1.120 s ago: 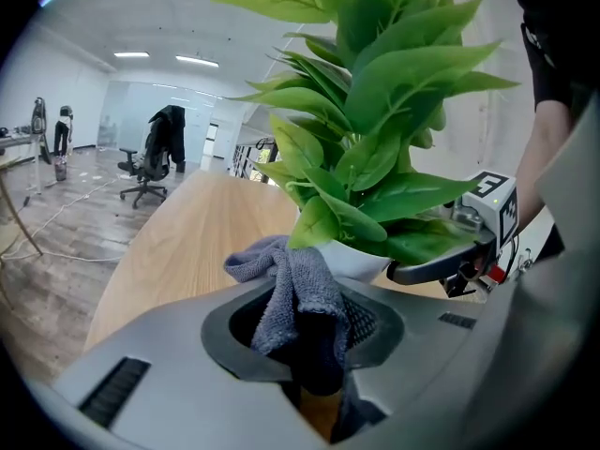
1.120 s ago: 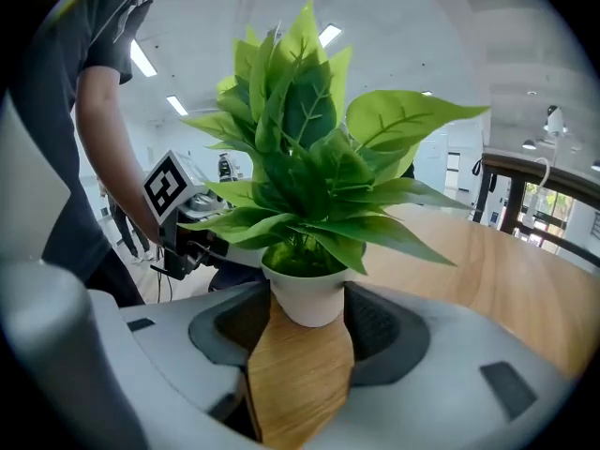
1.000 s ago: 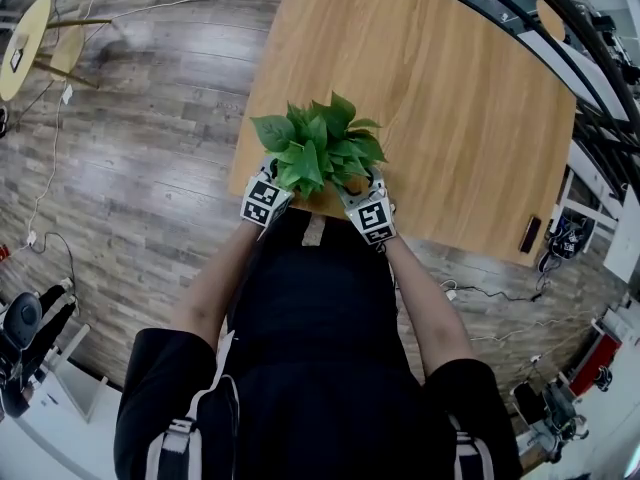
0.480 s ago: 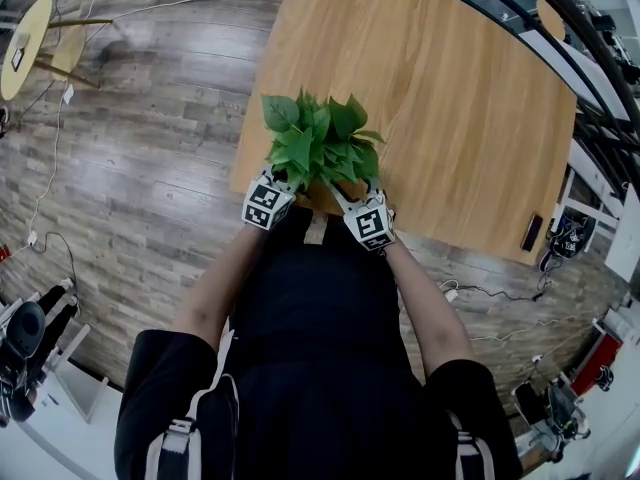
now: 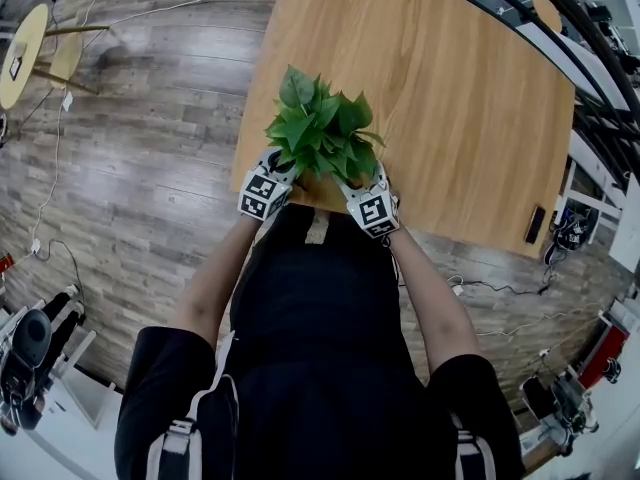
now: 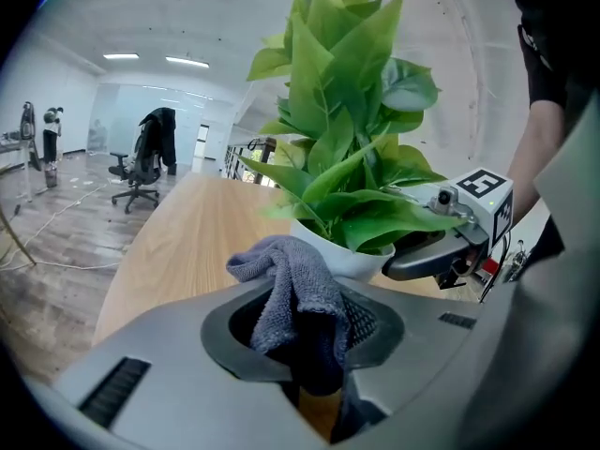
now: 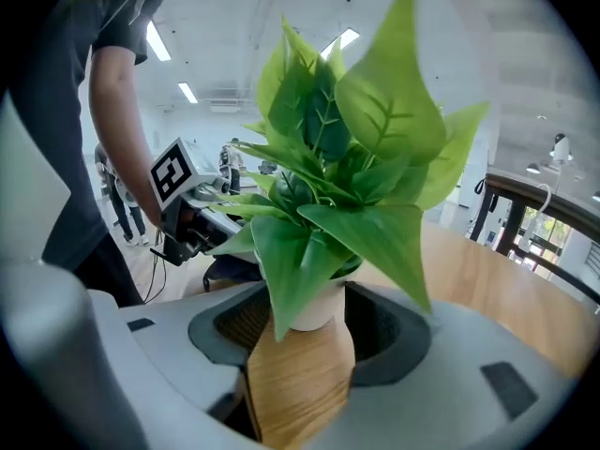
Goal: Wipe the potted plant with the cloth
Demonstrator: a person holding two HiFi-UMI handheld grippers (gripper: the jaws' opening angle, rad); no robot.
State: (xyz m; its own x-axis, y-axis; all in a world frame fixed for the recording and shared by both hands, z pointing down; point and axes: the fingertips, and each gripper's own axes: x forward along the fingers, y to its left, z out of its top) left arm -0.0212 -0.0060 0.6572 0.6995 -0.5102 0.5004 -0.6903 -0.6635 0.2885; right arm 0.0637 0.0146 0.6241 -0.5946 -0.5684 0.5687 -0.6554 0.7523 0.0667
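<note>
The right gripper [image 7: 314, 324] clamped the round white pot [image 6: 345, 257] of the leafy green plant [image 7: 328, 148], likely steadying it, while the left gripper [image 6: 305, 324] pinched the crumpled grey terry cloth [image 6: 281, 270] for wiping.

No lettering to read, only coded squares

We find no words, digits, brand names or labels that can be read in any view. The only printed signs are black-and-white square code patterns: some on the left cube [image 5: 262, 196] of the left gripper [image 6: 298, 345], some on the right cube [image 5: 372, 213] of the right gripper [image 7: 300, 345]. Each gripper view shows one such pattern on the other gripper's cube. A small dark item [image 5: 531, 230] near the edge of the table [image 5: 450, 88] is too small for us to tell any print.
</note>
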